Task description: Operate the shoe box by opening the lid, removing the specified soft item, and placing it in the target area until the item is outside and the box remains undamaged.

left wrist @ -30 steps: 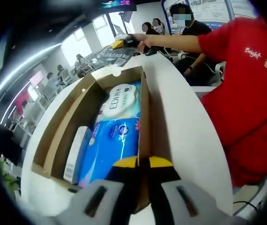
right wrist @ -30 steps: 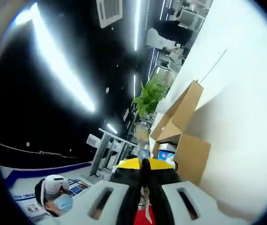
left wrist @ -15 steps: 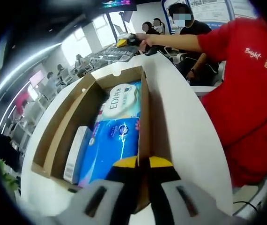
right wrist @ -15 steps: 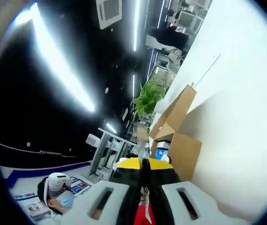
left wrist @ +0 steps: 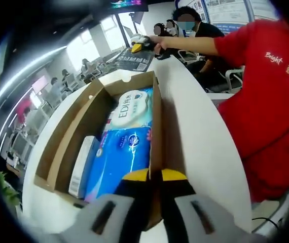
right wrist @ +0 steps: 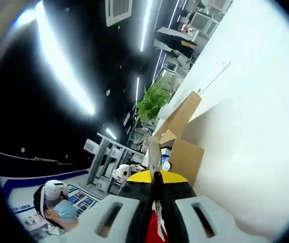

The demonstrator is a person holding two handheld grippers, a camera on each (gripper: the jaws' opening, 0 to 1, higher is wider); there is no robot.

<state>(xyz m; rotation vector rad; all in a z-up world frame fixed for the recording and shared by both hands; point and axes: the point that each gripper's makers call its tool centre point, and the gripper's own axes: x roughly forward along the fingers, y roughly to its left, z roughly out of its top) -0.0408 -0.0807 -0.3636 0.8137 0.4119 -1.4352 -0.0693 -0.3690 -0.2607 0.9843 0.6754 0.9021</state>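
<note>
Left gripper view has the left claw [left wrist: 154, 195] pinched on the near end of the shoe box's [left wrist: 95, 104] right wall, with the blue soft pack [left wrist: 124, 154] lying inside, just left of the jaws, its long axis running away along the box on the white worktop [left wrist: 200, 142]. Right gripper view shows the right claw [right wrist: 156, 215] pressed together, perhaps on something thin, well away from the box, so the left is nearer.
</note>
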